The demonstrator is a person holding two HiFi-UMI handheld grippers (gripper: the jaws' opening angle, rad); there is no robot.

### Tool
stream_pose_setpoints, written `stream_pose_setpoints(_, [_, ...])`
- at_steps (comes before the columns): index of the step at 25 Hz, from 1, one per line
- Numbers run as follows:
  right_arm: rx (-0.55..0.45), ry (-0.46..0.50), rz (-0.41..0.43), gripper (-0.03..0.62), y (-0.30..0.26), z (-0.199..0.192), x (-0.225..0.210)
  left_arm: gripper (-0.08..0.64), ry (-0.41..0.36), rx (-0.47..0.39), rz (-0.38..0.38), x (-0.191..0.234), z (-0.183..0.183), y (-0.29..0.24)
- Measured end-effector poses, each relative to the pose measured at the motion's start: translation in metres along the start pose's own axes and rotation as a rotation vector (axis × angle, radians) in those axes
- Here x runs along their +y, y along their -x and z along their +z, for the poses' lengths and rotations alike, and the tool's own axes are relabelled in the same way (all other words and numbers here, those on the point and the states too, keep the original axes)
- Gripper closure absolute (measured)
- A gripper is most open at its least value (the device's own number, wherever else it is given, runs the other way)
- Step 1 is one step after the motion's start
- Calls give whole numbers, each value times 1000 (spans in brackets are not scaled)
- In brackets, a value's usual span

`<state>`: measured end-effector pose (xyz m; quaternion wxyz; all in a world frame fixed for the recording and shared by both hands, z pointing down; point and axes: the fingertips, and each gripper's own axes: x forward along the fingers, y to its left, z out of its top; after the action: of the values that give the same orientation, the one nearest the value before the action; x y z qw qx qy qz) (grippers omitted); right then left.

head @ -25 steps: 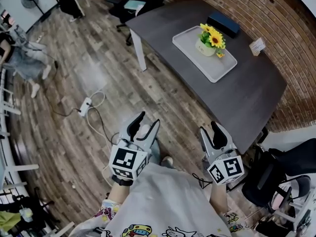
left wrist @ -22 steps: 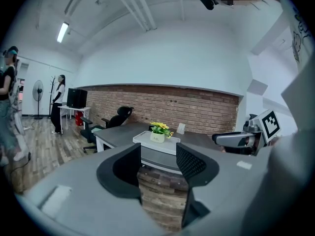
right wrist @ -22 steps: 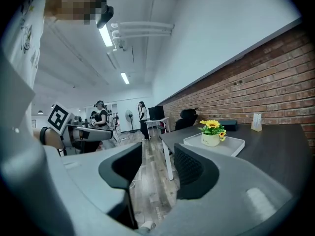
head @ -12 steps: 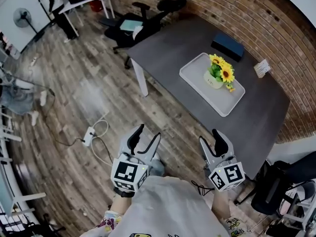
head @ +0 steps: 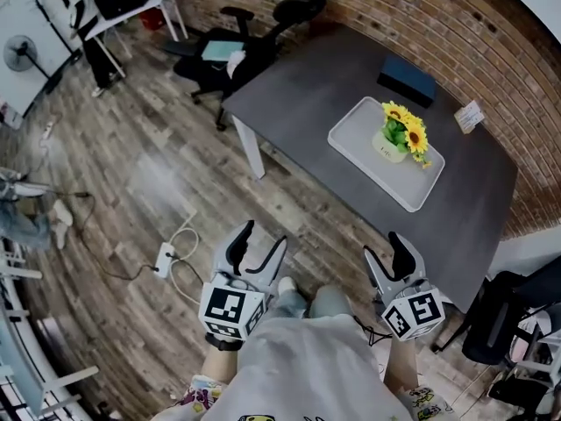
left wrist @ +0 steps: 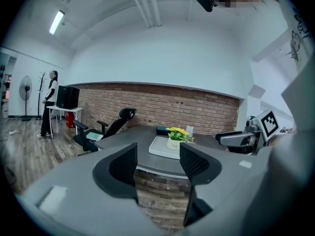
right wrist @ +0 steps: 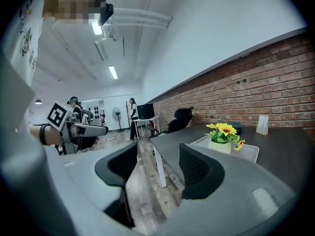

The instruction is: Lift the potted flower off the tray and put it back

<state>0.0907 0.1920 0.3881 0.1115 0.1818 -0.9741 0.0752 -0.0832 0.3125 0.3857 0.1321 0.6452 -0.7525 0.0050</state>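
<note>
While flower sits on tray, L tool, R tool opening, empty.

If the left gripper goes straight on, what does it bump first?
Probably the near edge of the table, though depth is unclear. The jaws of the left gripper have just been opening, with nothing between them; the tray sits farther back.

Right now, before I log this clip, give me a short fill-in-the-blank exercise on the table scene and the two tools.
1. The potted flower stands on a tray whose colour is ____.
2. The table stands beside a ____ wall.
3. The left tool and the right tool, jaws apart, each hold ____.
Missing words: white; brick; nothing.
Both tools' jaws have just been opening, with nothing between them.
</note>
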Motion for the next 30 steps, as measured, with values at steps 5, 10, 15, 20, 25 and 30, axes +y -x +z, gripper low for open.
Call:
stream_pose_setpoints(5, [9,-23,-34,328,-6,0,-8,275,10,12,-12,11,-4,-7])
stream_pose_setpoints(10, [18,-38,-32,321,-17,-3,-22,265,19,26,-26,13,-7,-25])
stream_pose_setpoints(15, [-1,-47,-56,309,-39,8,-47,257,1,41,-60,21,3,-61])
stream_pose_setpoints(20, [-24,-58,-95,293,-68,25,-90,249,-27,38,-124,27,25,-119])
stream_pose_setpoints(25, [-52,-59,-156,281,-90,49,-141,242,-50,29,-208,20,58,-184])
stream_pose_setpoints(30, [-97,-50,-213,278,-104,67,-186,236,-93,11,-277,9,88,-246])
